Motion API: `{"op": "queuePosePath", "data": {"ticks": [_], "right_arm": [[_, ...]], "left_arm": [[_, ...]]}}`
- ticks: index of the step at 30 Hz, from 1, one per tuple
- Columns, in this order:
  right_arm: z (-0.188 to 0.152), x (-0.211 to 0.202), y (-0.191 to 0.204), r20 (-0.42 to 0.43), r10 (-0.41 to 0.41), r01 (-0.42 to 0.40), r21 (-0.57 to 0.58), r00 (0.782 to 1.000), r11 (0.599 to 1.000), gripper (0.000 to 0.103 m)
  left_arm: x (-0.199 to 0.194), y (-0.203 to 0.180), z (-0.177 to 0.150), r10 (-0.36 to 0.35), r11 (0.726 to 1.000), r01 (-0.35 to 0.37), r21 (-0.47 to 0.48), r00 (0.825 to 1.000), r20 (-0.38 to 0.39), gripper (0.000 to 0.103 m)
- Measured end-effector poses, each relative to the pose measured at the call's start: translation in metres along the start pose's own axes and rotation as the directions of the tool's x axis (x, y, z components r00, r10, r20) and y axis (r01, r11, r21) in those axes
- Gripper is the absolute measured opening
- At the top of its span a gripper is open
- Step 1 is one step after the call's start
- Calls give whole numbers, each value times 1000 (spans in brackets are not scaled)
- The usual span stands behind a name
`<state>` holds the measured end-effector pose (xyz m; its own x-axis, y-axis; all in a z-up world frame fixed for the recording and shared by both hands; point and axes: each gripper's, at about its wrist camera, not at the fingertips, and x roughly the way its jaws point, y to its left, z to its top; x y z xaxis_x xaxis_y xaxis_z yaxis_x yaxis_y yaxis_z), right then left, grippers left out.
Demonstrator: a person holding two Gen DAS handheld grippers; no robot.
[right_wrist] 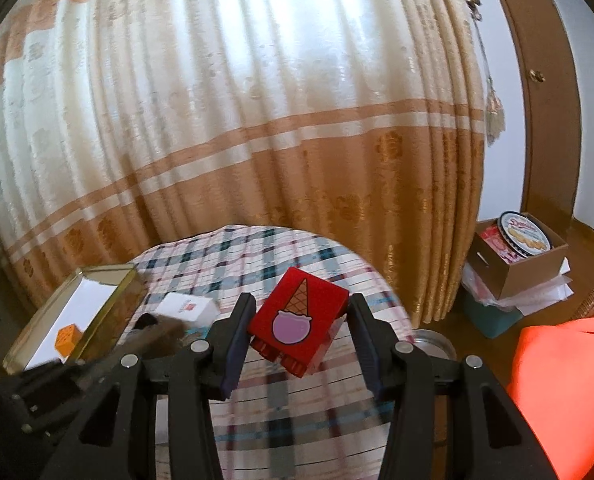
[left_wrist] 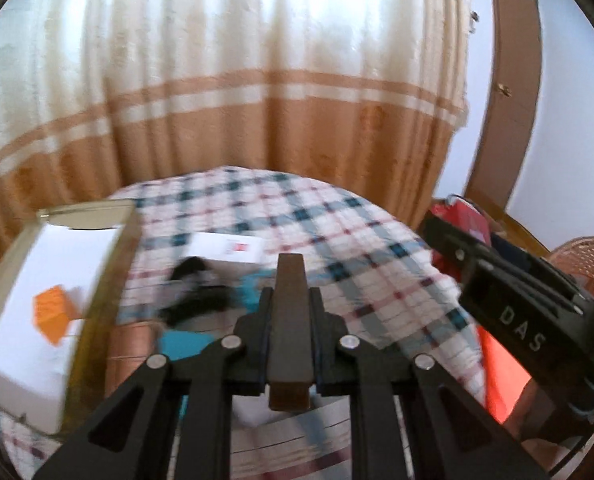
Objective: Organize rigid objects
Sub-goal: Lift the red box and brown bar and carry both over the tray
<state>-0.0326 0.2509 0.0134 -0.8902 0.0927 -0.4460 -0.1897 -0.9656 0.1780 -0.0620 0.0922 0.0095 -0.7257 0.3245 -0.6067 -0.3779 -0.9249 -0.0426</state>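
My left gripper (left_wrist: 291, 294) is shut on a dark brown wooden bar (left_wrist: 289, 320) that stands out past its fingertips above the plaid table. In the right wrist view that gripper (right_wrist: 57, 380) shows blurred at the lower left. My right gripper (right_wrist: 301, 308) is shut on a red toy brick (right_wrist: 301, 318) with an ice-cream cone picture, held tilted over the table. A gold-rimmed tin (left_wrist: 97, 212) (right_wrist: 105, 272) sits at the left with an orange cube (left_wrist: 51, 312) (right_wrist: 67, 338) inside on its white lining. The right gripper (left_wrist: 517, 300) is also seen from the left wrist, at the right.
A white box (left_wrist: 229, 246) (right_wrist: 187, 306), a blurred black item (left_wrist: 193, 284) and blue pieces (left_wrist: 181, 344) lie on the plaid cloth (left_wrist: 337, 232). A curtain hangs behind. A cardboard box (right_wrist: 537, 268) and a metal lid (right_wrist: 433, 340) sit on the right, with orange fabric (right_wrist: 569, 380) nearby.
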Motion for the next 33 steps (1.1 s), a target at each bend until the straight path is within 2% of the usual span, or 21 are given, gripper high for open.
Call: {"op": "queuePosePath", "data": {"ticks": [8, 16, 21, 23, 26, 29, 33], "right_arm": [[-15, 2, 62, 12, 92, -91, -62, 996, 994, 51], [-23, 5, 106, -19, 161, -163, -98, 987, 982, 51], [-27, 7, 130, -29, 196, -198, -118, 980, 973, 51], [-30, 10, 141, -23, 210, -212, -126, 977, 969, 51], [-35, 15, 155, -17, 225, -225, -120, 974, 967, 51], [-37, 20, 173, -7, 239, -237, -133, 971, 962, 51], [-42, 23, 197, 11, 260, -255, -171, 965, 952, 51]], "left_arm": [[-20, 59, -2, 96, 992, -92, -84, 994, 47, 14], [-34, 95, -10, 171, 978, -162, -128, 983, 60, 14], [-40, 120, -15, 233, 960, -220, -171, 971, 61, 14], [-42, 130, -17, 262, 951, -246, -187, 963, 67, 14], [-44, 143, -19, 326, 934, -308, -180, 942, 77, 14], [-46, 162, -21, 350, 921, -328, -210, 934, 76, 14], [-44, 184, -25, 402, 897, -377, -231, 913, 69, 14]]}}
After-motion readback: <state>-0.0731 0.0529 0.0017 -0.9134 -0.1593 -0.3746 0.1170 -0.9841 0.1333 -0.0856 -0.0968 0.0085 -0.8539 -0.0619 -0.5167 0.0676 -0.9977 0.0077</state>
